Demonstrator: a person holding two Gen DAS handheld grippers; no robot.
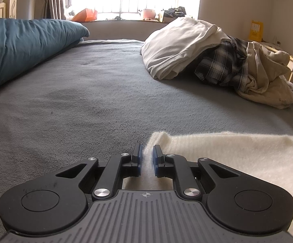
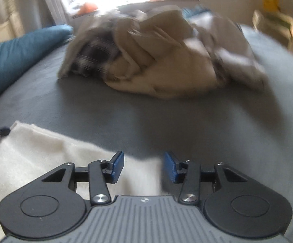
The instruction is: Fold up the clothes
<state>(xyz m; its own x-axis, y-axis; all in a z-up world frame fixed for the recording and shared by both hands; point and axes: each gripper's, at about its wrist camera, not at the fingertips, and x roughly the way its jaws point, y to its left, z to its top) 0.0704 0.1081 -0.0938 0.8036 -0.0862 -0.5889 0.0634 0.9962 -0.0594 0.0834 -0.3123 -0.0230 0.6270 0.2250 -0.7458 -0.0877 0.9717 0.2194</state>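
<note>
Left tongs (image 1: 147, 151) tilted downward over the bed, black linkage spread flat below, blue pads (image 1: 140, 154) drawn close with only a narrow gap, and the corner of the cream fleece garment (image 1: 237, 158) sits right in that gap, so they are pinching its edge. From there the cream fleece garment runs out toward four o'clock across the grey bed sheet (image 1: 85, 101). At two o'clock, well apart, lies the clothes pile (image 1: 217, 60): a white piece on top, plaid shirt under it, beige cloth trailing off. At ten o'clock, a teal duvet (image 1: 24, 46), bright window behind.

Right tongs (image 2: 144, 167) angled down too, the picture blurred. Blue pads (image 2: 118, 166) stand spread, nothing pressed between them; the cream fleece garment (image 2: 45, 158) lies beneath the left pad and reaches off toward nine o'clock, its right edge ending in the gap. Grey bed sheet (image 2: 166, 121) ahead, clothes pile (image 2: 156, 56) at twelve o'clock, teal duvet (image 2: 14, 56) at ten.
</note>
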